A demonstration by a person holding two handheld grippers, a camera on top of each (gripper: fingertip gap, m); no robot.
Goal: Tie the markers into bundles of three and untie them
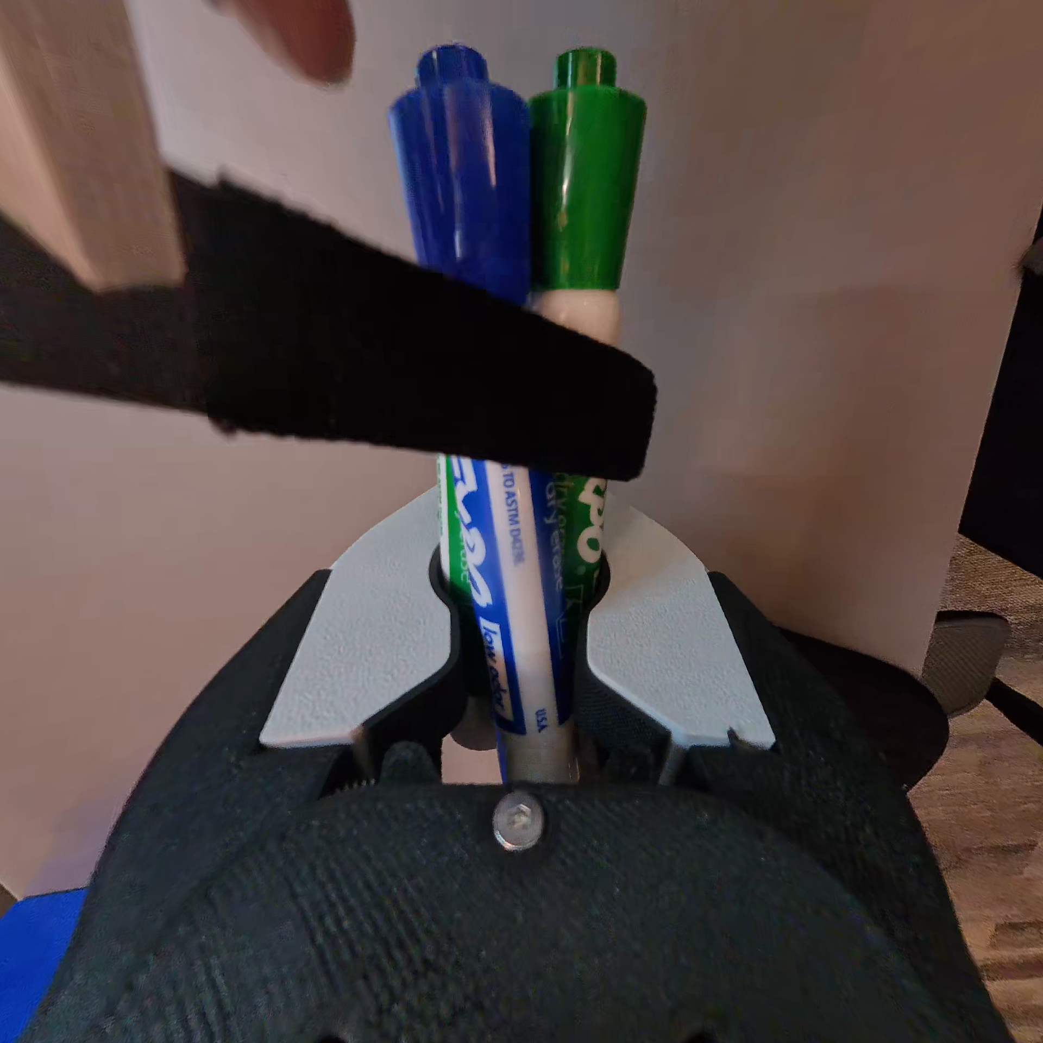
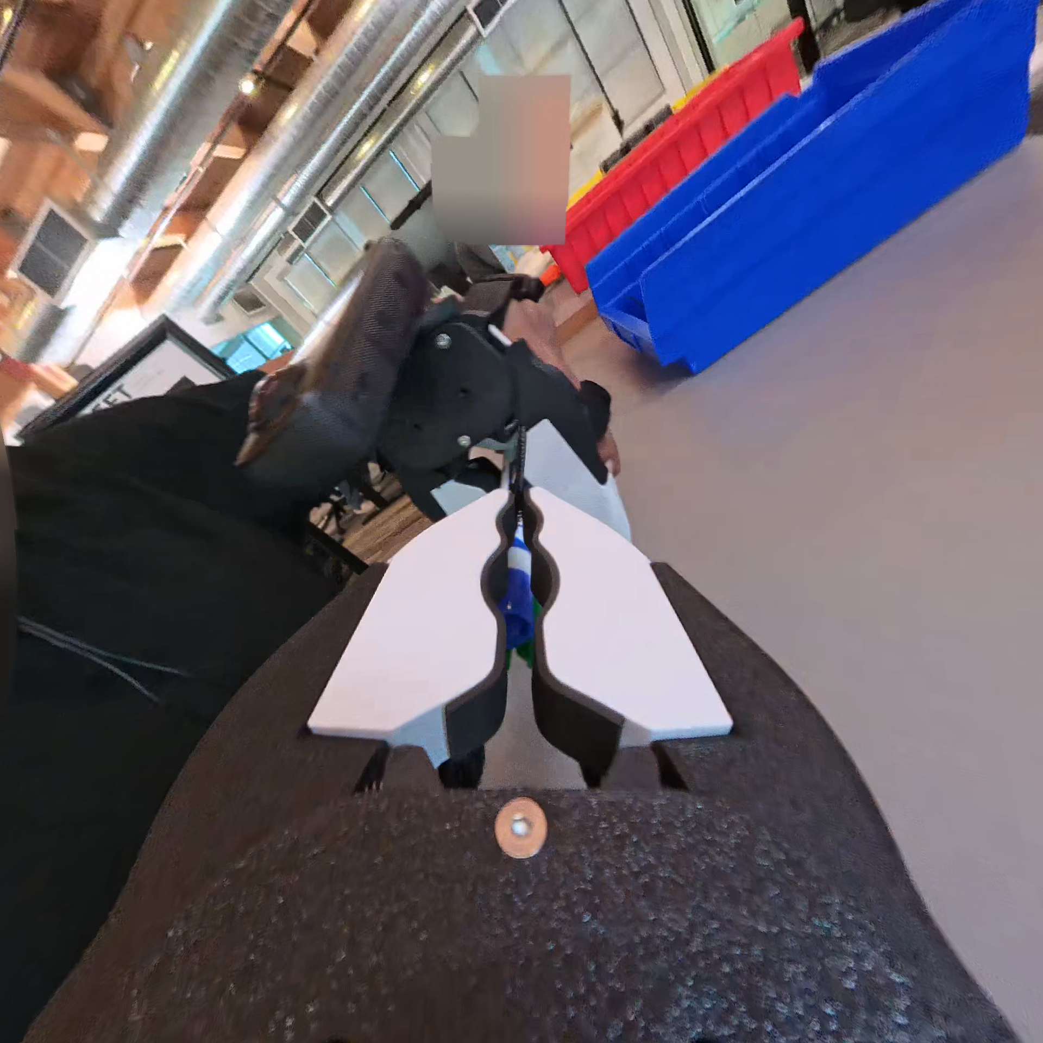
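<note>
The left gripper [image 1: 522,564] is clamping a bundle of three markers [image 1: 511,564] in the middle of the left wrist view; its white fingers [image 1: 389,615] are pressing in on the barrels from both sides, with the barrels sitting in the rounded notch between them; the markers are standing upright in the frame, caps toward the top; two blue caps [image 1: 460,169] are showing side by side and slightly overlapped, and a green cap [image 1: 587,186] is sitting just to their right, touching them; a black strap [image 1: 395,367] is crossing in front of the markers just below the caps, running in from the left edge of the frame and ending in a squared tip a little to the right of the bundle; the picture is not showing whether the strap is going all the way around the markers; a blurred fingertip [image 1: 316,39] is showing at the upper left.

In the right wrist view the right gripper [image 2: 518,508] is holding its jaws nearly pressed together, pinching a thin black edge of the strap [image 2: 520,451] at the tips near the middle of the frame; through the narrow slot between the white fingers [image 2: 429,621], bits of blue and green from the markers [image 2: 519,615] are peeking through; beyond the tips the left gripper [image 2: 508,446] is appearing with its black body, held by a gloved hand [image 2: 338,384]; a blue bin [image 2: 818,226] and a red bin [image 2: 677,158] are sitting on the grey table [image 2: 846,536] at the upper right.
</note>
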